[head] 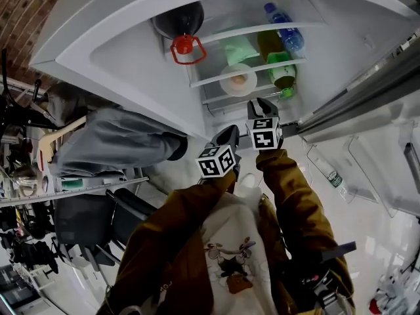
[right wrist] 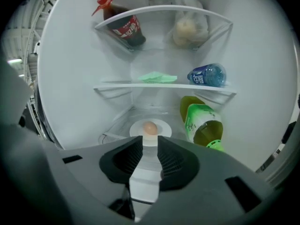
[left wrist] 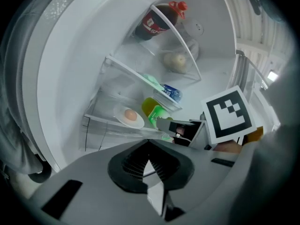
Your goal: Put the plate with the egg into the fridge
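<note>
The white plate [right wrist: 162, 128] with the brown egg [right wrist: 150, 128] lies flat on the fridge's lower glass shelf [right wrist: 117, 125]. My right gripper [right wrist: 150, 147] hangs just in front of the plate's near rim, open, with nothing between its pads. In the head view the plate [head: 228, 84] and egg [head: 239, 80] sit beyond the right gripper [head: 258, 104]. My left gripper [left wrist: 149, 159] is shut and empty, held back left of the right one and aimed at the plate [left wrist: 123, 120]; in the head view the left gripper [head: 229, 134] is lower.
A cola bottle [right wrist: 123, 25] and a bag [right wrist: 189, 29] are on the top shelf. A blue water bottle [right wrist: 207, 75] and a green pack [right wrist: 158, 77] are on the middle one. A green bottle [right wrist: 202, 123] lies right of the plate. The open fridge door [head: 118, 58] stands at left.
</note>
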### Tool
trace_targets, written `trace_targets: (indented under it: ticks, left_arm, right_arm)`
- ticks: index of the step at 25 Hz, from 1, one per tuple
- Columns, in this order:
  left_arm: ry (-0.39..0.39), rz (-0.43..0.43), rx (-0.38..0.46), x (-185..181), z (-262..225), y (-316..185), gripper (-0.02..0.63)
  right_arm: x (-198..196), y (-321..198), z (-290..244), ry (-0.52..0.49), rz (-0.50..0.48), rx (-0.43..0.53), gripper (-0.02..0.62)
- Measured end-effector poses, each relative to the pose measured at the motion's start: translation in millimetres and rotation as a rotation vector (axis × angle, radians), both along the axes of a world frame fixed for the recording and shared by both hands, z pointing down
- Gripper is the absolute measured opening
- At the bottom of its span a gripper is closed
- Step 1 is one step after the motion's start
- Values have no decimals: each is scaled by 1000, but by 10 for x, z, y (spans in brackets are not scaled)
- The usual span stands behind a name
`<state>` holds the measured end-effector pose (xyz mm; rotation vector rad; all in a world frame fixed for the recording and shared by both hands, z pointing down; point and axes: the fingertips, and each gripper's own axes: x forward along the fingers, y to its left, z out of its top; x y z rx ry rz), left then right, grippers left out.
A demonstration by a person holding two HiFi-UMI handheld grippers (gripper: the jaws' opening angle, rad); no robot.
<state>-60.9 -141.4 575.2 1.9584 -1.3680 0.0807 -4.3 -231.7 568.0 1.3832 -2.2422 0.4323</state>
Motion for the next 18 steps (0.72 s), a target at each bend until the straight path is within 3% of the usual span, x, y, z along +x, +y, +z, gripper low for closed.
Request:
trace_targets:
  ticks: [10,18]
  left_arm:
    - [4,29,83,-19,-413,159,8]
    - [35,21,158,22,-743,324,8]
  right_arm:
    - [368,497,-514,-101,66,76,60]
    - [613,1001,-637,-169,111,39,25]
